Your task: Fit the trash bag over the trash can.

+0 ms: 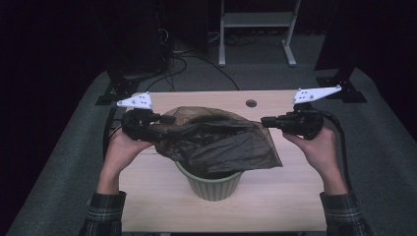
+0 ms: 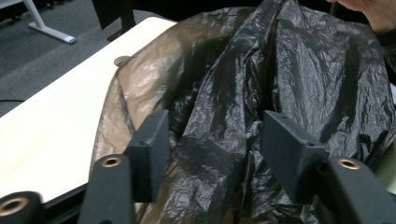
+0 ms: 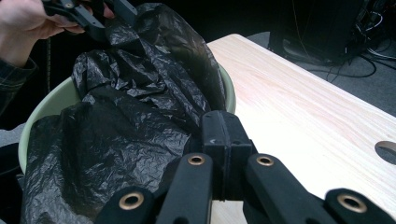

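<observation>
Work in hand: the person is lining a pale green bin (image 1: pixel 215 185) with a black plastic bag (image 1: pixel 221 142); judging by the film piled on top, the bag is not yet spread over the rim.

Landmark: the bin stands on the wooden table (image 1: pixel 275 196), toward the person's edge of it, and all places below are given from it.

Bag: it lies heaped over the bin's mouth, part sunk inside, part spilling over the left and right of the rim. One thin layer rises behind the bin, stretched enough to look brown and see-through.

Left gripper (image 1: pixel 164 120): it sits just left of the bin, above the rim, pointing inward at the bag. In the left gripper view its pads (image 2: pixel 152 147) stand apart with crumpled film between them and clear gaps on both sides, so the jaws are released, not pinching. This looks like a let-go to take a fresh bite of the edge.

Right gripper (image 1: pixel 265 121): it sits just right of the bin, level with the left one. In the right gripper view its pads (image 3: pixel 224 140) are clenched flat together at the bag's edge; whether a sliver of film is caught between them cannot be told.

Reason for the pose: both tools flank the bin so the bag's mouth can be pulled open sideways across it.

Risk: thin film may slip or tear if tugged from one side alone.
</observation>
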Demonstrator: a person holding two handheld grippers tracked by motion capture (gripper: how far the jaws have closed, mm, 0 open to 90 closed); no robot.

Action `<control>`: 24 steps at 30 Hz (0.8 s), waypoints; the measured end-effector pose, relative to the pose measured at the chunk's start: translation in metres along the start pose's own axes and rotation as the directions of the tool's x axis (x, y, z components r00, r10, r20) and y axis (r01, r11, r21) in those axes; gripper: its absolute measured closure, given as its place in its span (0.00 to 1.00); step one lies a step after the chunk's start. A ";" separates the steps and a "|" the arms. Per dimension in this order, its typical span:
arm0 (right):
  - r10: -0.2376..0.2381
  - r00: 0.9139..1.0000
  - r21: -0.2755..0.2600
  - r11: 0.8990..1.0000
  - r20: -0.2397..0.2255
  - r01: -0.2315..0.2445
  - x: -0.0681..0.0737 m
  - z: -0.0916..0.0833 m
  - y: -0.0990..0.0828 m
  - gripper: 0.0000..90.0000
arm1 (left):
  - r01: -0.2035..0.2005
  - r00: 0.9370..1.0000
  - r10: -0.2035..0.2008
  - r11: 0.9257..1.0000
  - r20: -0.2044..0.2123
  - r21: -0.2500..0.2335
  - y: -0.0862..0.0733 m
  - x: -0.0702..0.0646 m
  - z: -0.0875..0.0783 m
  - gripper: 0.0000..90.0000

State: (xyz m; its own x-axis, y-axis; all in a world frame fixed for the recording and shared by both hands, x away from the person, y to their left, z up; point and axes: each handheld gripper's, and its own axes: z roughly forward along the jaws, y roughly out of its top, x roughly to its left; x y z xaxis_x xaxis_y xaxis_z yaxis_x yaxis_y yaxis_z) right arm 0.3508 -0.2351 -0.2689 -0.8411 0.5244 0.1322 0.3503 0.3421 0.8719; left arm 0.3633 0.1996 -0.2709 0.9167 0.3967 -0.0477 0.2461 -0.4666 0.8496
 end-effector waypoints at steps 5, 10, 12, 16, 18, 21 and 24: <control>0.001 1.000 -0.001 1.000 -0.002 -0.001 0.000 0.001 0.000 1.00 | -0.027 0.999 0.027 0.999 -0.021 0.029 0.001 -0.007 0.007 0.37; 0.000 1.000 -0.001 1.000 -0.002 0.000 0.000 0.000 0.000 1.00 | -0.023 0.997 0.028 0.997 -0.067 0.070 0.000 -0.003 0.018 0.45; -0.001 1.000 -0.003 1.000 0.000 0.001 0.000 -0.001 0.000 1.00 | -0.018 0.998 0.022 0.998 -0.060 0.065 -0.001 0.000 0.018 0.58; 0.000 1.000 -0.006 1.000 0.000 0.000 0.000 -0.002 0.000 1.00 | -0.009 0.999 0.011 0.999 -0.048 0.044 0.000 0.002 0.011 0.91; -0.001 1.000 -0.007 1.000 -0.003 0.001 0.000 -0.002 0.000 1.00 | -0.011 0.999 0.012 0.999 -0.049 0.031 0.000 0.001 0.007 1.00; 0.000 1.000 -0.004 1.000 -0.012 0.000 0.001 -0.002 0.000 1.00 | 0.002 1.000 -0.002 1.000 -0.015 0.022 -0.001 -0.001 0.002 1.00; -0.003 0.999 0.000 1.000 -0.035 0.003 0.003 -0.001 -0.001 1.00 | 0.031 0.999 -0.031 0.999 0.029 0.013 -0.002 -0.004 -0.004 1.00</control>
State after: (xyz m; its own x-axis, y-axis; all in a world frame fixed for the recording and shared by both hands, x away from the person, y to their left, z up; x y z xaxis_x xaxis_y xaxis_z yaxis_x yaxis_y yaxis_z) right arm 0.3479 -0.2348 -0.2688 -0.8562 0.4955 0.1460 0.3477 0.3437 0.8724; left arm 0.3583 0.2023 -0.2698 0.9174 0.3878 -0.0895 0.2784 -0.4645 0.8406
